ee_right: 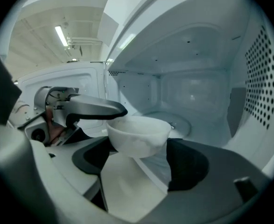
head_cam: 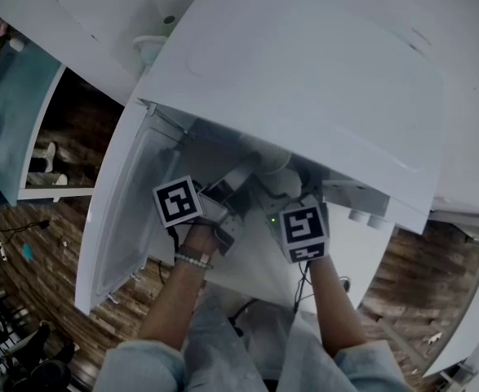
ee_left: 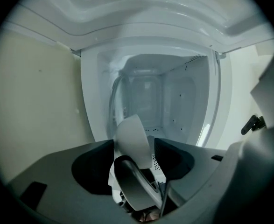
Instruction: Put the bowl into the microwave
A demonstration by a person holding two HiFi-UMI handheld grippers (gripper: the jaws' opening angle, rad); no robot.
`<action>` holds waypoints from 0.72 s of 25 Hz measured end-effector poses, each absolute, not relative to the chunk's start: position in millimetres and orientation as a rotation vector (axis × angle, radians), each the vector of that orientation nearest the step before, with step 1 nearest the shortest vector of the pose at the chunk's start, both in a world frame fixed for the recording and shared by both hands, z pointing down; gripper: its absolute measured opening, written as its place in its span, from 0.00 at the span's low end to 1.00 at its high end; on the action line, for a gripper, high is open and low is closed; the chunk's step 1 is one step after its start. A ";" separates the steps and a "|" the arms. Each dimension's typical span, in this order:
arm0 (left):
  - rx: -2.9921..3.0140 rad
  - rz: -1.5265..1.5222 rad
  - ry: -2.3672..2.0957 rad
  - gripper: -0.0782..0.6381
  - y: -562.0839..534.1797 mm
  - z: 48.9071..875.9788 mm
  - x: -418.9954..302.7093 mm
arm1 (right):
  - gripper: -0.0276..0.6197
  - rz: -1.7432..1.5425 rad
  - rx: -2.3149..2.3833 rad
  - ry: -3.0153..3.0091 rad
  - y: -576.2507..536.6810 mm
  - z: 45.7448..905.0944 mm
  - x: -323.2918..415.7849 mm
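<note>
White smooth round bowl [ee_right: 137,133] clamped in right tongs [ee_right: 139,147]; microwave wall [ee_right: 262,78] perforated.

- My microwave [head_cam: 304,80] sits on a white table [head_cam: 100,6], with its door hanging open.
- Below it is a wood plank floor [head_cam: 402,272], with a cable [head_cam: 15,229] lying on it.

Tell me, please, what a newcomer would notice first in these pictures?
A white bowl hangs at the mouth of the open microwave, apparently held between the jaws of the right tool. The left tool reaches in from the side, its jaws opening with the bowl's rim between them.
</note>
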State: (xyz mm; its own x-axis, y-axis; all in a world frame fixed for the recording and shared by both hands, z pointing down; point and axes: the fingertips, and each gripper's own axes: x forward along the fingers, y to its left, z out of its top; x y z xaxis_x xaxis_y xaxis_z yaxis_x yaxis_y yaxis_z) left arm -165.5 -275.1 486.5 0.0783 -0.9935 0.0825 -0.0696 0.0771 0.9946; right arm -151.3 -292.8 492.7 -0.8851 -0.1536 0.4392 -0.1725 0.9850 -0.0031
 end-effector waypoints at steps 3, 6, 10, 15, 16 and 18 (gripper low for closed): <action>1.233 -1.071 -1.241 0.47 -272.4 484.1 -170.4 | 0.64 0.085 0.273 -2.656 -300.4 497.2 -149.2; 1.236 -1.088 -1.253 0.47 -268.8 479.9 -176.9 | 0.64 0.069 0.300 -2.630 -302.2 498.7 -150.5; 1.228 -1.093 -1.270 0.47 -261.9 480.0 -179.1 | 0.64 0.072 0.343 -2.605 -306.8 497.5 -152.9; 1.222 -1.081 -1.267 0.46 -250.1 482.5 -172.8 | 0.64 0.071 0.382 -2.574 -314.9 496.5 -160.3; 1.222 -1.081 -1.265 0.46 -248.2 482.0 -171.2 | 0.64 0.067 0.388 -2.564 -316.4 497.3 -161.8; 1.223 -1.088 -1.263 0.46 -244.8 479.6 -169.6 | 0.64 0.059 0.405 -2.542 -319.8 499.6 -164.5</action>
State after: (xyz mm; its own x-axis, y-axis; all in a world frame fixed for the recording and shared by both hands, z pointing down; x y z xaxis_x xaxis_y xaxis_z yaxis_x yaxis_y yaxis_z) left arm -169.6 -244.8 479.6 0.0395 -0.9962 0.0775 -0.0708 0.0746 0.9947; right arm -164.5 -319.8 499.6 -0.7982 -0.2739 0.5364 -0.2987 0.9534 0.0423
